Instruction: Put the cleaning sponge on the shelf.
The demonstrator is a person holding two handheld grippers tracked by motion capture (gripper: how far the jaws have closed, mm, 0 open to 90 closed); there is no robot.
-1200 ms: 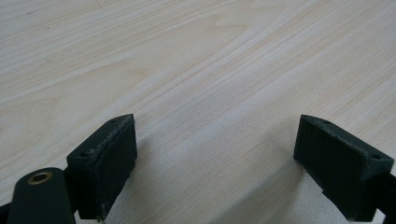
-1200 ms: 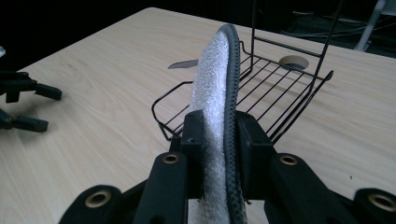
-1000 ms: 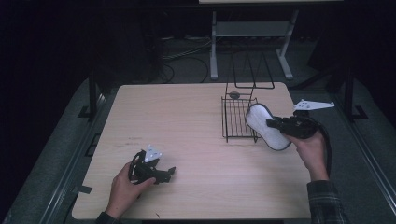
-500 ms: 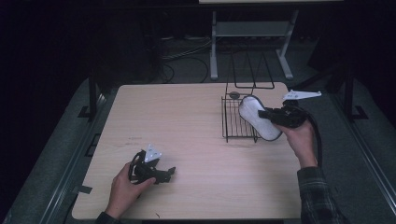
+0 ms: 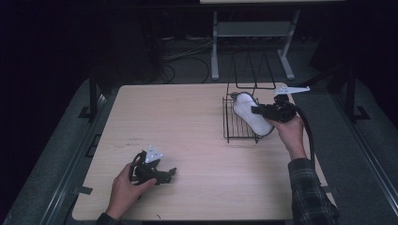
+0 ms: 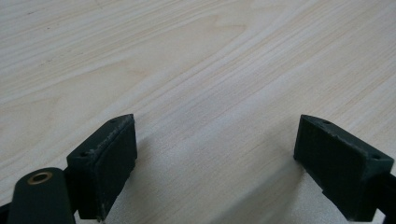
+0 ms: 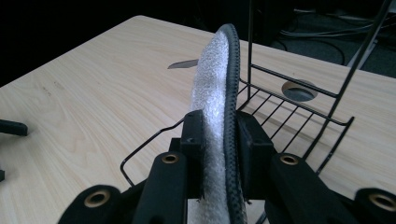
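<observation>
Clearly the white insole (image 5: 251,115) is the thing being handled: a flat, foot-shaped pad with a fuzzy white face and a dark rubbery edge, held over the black wire rack (image 5: 234,126) at the far right of the table (image 5: 187,117). From the high view it lies slanted, its toe end toward the far left corner of the rack and its heel end toward the near right, where it passes over the rack's right rim. In the right gripper view the insole (image 7: 215,93) stands on edge between the two black jaws, which are pressed against its two faces, so the right gripper (image 5: 267,111) is clamped on it. The wire rack (image 7: 299,112) shows behind and to the right of the insole there, its thin bars and low rim resting on the tabletop, with a round cable hole (image 7: 299,91) in the table beyond it.

A right hand (image 5: 290,131) in a plaid sleeve (image 5: 309,192) holds this gripper, and a thick black cable (image 5: 307,133) curves back from it along the forearm.

Well apart, at the near left of the table, the left gripper (image 5: 157,174) rests low on the wood in the left hand (image 5: 124,187). In the left gripper view its jaws stand wide apart with nothing but bare pale wood grain (image 6: 201,93) between them.
</observation>
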